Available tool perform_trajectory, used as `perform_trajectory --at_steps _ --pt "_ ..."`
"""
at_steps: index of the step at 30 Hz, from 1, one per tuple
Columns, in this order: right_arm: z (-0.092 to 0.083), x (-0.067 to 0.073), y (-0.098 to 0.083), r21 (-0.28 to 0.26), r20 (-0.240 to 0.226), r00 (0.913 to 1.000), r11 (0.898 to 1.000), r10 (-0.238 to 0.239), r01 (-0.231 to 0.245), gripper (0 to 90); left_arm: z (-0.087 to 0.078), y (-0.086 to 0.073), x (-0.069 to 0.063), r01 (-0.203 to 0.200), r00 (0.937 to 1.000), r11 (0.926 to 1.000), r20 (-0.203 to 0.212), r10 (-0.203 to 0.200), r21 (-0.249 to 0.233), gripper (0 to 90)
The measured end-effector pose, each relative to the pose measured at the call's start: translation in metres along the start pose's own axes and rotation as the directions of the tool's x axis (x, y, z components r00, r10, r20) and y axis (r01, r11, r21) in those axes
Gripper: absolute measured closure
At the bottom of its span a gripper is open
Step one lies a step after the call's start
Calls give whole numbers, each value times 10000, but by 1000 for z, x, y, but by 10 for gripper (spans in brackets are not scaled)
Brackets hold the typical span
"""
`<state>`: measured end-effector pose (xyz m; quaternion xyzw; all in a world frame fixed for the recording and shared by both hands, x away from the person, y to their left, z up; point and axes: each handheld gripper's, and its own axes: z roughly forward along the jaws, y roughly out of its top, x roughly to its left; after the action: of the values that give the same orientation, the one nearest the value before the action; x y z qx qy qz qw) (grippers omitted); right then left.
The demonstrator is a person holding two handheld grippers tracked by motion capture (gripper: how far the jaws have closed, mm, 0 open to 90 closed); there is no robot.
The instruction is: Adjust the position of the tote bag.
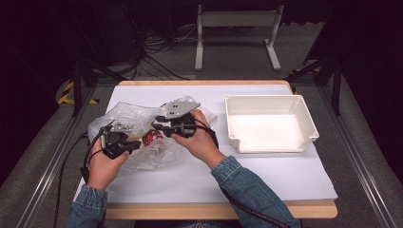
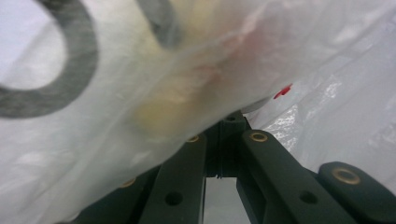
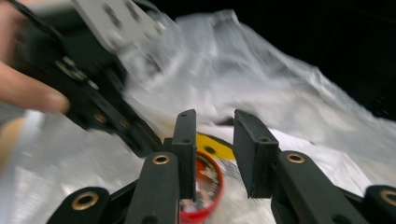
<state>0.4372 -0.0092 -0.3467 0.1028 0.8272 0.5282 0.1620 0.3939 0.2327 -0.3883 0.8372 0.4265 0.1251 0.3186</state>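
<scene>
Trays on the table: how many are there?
1. A white tray sits on the right side of the table, beside the crumpled plastic bag that both grippers work at. Nothing shows inside it.

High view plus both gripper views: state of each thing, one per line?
plastic bag: crumpled on the table, contents partly visible
red round item: lying at the bag, beneath the right gripper's jaws
white tray: upright, empty
left gripper: shut on the plastic bag
right gripper: open, holding nothing

A crinkled glossy clear plastic bag [image 1: 138, 128] lies beside a smooth matt white plastic tray [image 1: 304, 114].
</scene>
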Motion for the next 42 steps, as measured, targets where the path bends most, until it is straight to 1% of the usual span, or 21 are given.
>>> perform_trajectory --at_steps 2,3,4,6,7,10,14,18,21,23,24,26,27,29,30,31,32,34,35,40,42 --pt "6 -3 -3 259 125 9999 9997 -18 15 586 -3 -1 2 99 9999 9999 -72 -99 -102 900" --pt "11 -5 -6 430 137 9999 9990 -77 71 455 -5 -1 4 142 9999 9998 -67 -142 -110 900" --pt "14 -6 -9 454 -30 9999 9989 -131 132 313 -5 -1 5 143 9998 9997 -118 -145 -178 900" --pt "20 -6 -12 249 -620 9971 9986 -450 467 160 -7 -3 10 379 9992 9991 -83 -380 -190 900" --pt "23 -4 -14 341 -835 9941 9968 -689 719 90 -7 -4 12 440 9990 9988 -100 -442 -219 900" --pt "26 -3 -17 469 -935 9924 9953 -800 846 33 -7 -7 19 699 9975 9973 -59 -700 -219 872" --pt "29 -10 -24 808 -1162 9922 9953 -442 538 20 -5 -10 23 822 9966 9965 -95 -823 -174 830" --pt "29 -19 -40 1273 -1174 9931 9916 -85 235 22 -2 -12 27 1068 9942 9942 -85 -1070 -126 815" --pt "31 -26 -52 1600 -1149 9928 9870 347 -160 25 1 -15 32 1239 9922 9922 -93 -1241 -115 813" --pt "31 -27 -55 1670 -1132 9928 9858 392 -199 25 2 -16 33 1329 9911 9911 -62 -1330 -75 814" --pt "32 -28 -63 1924 -1259 9909 9811 473 -224 27 4 -18 37 1478 9890 9890 -56 -1478 17 817" --pt "33 -29 -65 2008 -1315 9899 9793 523 -251 27 6 -19 39 1570 9876 9876 -39 -1569 92 818" --pt "34 -29 -70 2275 -1408 9879 9733 644 -310 29 9 -21 42 1669 9860 9858 -35 -1668 168 820" --pt "35 -29 -72 2365 -1460 9870 9711 674 -313 30 9 -22 43 1690 9856 9853 -34 -1690 255 820" --pt "36 -30 -76 2572 -1552 9848 9657 777 -357 29 10 -24 46 1765 9843 9838 -27 -1765 304 822" --pt "36 -30 -76 2572 -1552 9848 9657 777 -357 29 10 -24 46 1765 9843 9838 -27 -1765 304 824" --pt "38 -31 -80 2752 -1568 9836 9604 888 -428 31 11 -26 48 1916 9815 9809 -45 -1915 344 826" --pt "38 -31 -82 2836 -1574 9830 9578 943 -465 33 11 -27 50 1988 9800 9793 -72 -1986 373 829" --pt "39 -32 -86 3003 -1579 9820 9524 1039 -525 35 11 -29 54 2109 9775 9767 -139 -2105 401 830" --pt "39 -37 -93 3265 -1555 9783 9418 1372 -802 42 12 -35 62 2440 9698 9683 -175 -2434 537 843" --pt "37 -41 -99 3532 -1497 9746 9297 1668 -1049 42 13 -38 66 2594 9658 9640 -178 -2588 590 856"
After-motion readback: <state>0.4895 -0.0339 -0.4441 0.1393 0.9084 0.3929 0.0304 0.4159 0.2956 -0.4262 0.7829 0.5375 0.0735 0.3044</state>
